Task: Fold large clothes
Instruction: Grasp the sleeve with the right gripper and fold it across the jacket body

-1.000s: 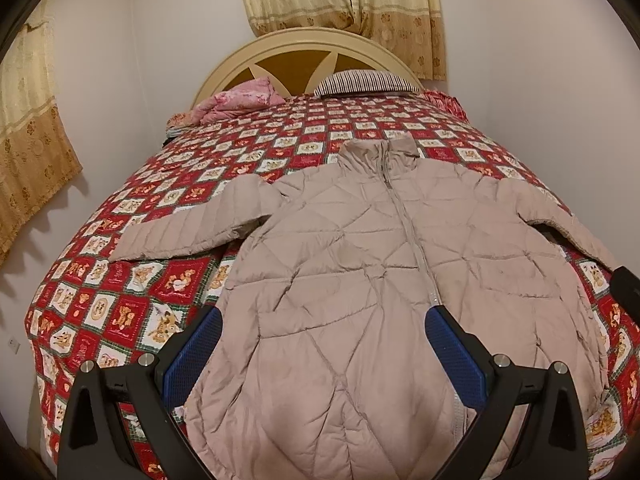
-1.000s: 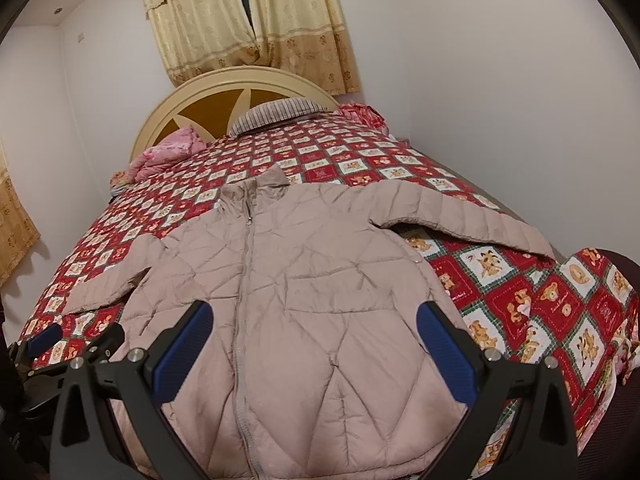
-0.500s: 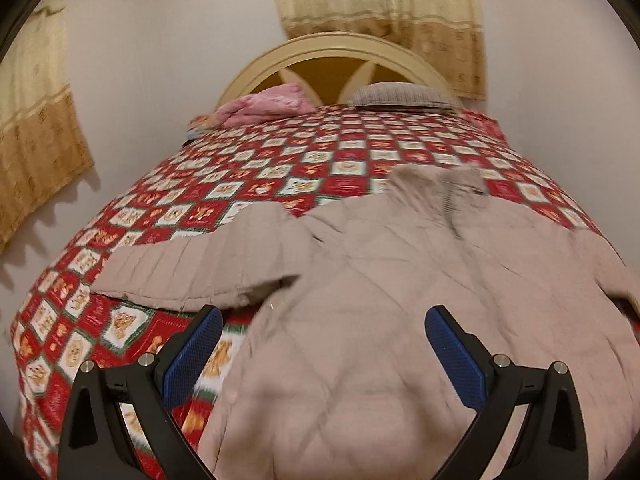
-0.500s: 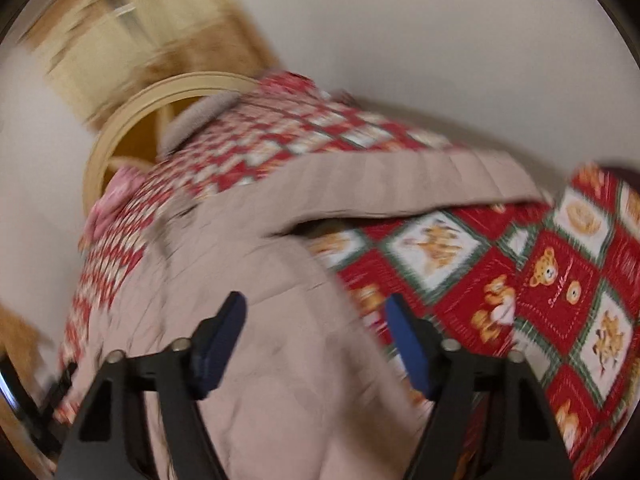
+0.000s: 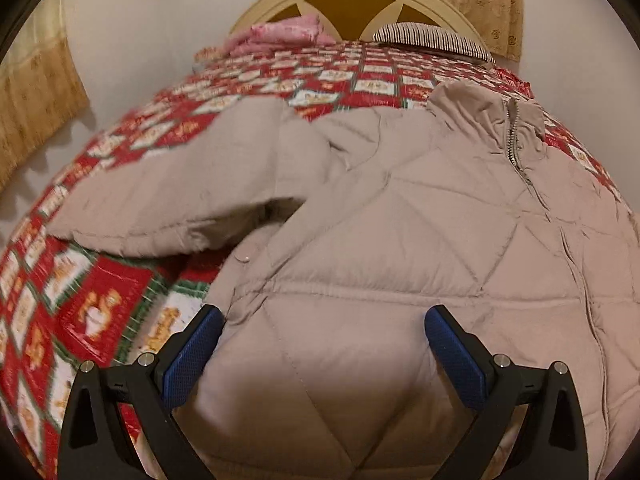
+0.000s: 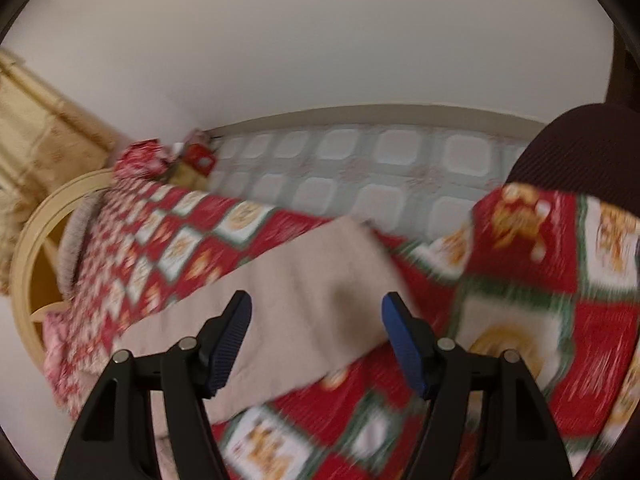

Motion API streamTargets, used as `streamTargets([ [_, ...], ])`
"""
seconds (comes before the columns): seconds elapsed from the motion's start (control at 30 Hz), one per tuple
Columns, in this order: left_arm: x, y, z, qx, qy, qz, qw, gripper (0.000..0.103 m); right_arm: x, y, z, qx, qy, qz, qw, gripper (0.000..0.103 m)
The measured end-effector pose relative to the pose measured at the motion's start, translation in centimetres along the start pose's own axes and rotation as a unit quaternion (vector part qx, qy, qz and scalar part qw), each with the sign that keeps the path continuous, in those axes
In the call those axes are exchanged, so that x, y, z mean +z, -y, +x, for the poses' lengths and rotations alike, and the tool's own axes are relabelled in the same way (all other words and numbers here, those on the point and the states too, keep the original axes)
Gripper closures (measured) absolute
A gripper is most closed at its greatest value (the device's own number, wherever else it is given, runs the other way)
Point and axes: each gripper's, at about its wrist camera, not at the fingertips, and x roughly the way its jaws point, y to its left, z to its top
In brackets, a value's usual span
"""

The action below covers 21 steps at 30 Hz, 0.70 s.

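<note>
So far nothing is folded: the jacket (image 5: 400, 240) lies spread flat on the bed (image 5: 100, 312). My left claw (image 5: 322, 344) and right claw (image 6: 316, 340) both gape empty, the right above a sleeve (image 6: 312, 280).

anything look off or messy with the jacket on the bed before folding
Nothing is damaged or spilled. The jacket lies face up on the bedspread, zipped, though one sleeve sits rumpled and bunched at the armpit, and the other sleeve reaches almost to the bed's edge.
</note>
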Motion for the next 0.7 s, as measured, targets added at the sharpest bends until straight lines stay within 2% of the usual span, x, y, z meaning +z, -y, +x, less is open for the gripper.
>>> streamTargets([
  [0.23,-0.4,1.1,0.4,0.013,-0.008,0.013,0.9998,0.001,1.1,0.4,4.0,-0.035,-0.035,-0.044,0.998,0.032],
  [0.3,-0.3,1.0,0.5,0.012,-0.008,0.013,0.9998,0.001,1.3,0.4,5.5,-0.036,-0.05,-0.05,0.997,0.037],
  [0.37,-0.3,1.0,0.6,0.012,-0.008,0.012,0.9998,0.001,1.5,-0.1,6.4,-0.054,-0.043,-0.073,0.995,0.038],
  [0.43,-0.3,1.0,0.6,0.012,-0.008,0.012,0.9998,0.001,1.4,-0.1,7.4,-0.041,-0.066,-0.073,0.994,0.039],
  [0.5,-0.3,1.0,0.6,0.012,-0.008,0.012,0.9998,0.001,1.2,0.3,7.7,-0.047,-0.066,-0.077,0.994,0.045],
  [0.53,-0.3,1.0,0.6,0.012,-0.008,0.012,0.9998,0.001,1.1,0.2,7.8,-0.049,-0.065,-0.081,0.993,0.05],
  [0.6,-0.3,1.0,0.6,0.012,-0.007,0.012,0.9998,0.001,1.1,0.9,7.2,-0.04,-0.064,-0.09,0.993,0.068],
  [0.63,-0.3,1.0,0.6,0.012,-0.007,0.012,0.9998,0.001,1.1,1.0,7.0,-0.034,-0.063,-0.091,0.993,0.081],
  [0.67,-0.3,1.0,0.6,0.011,-0.009,0.012,0.9998,0.001,1.2,1.2,6.7,-0.025,-0.061,-0.089,0.994,0.088],
  [0.7,-0.3,1.0,0.6,0.011,-0.009,0.012,0.9998,0.001,1.3,1.5,6.1,-0.013,-0.058,-0.083,0.995,0.09],
])
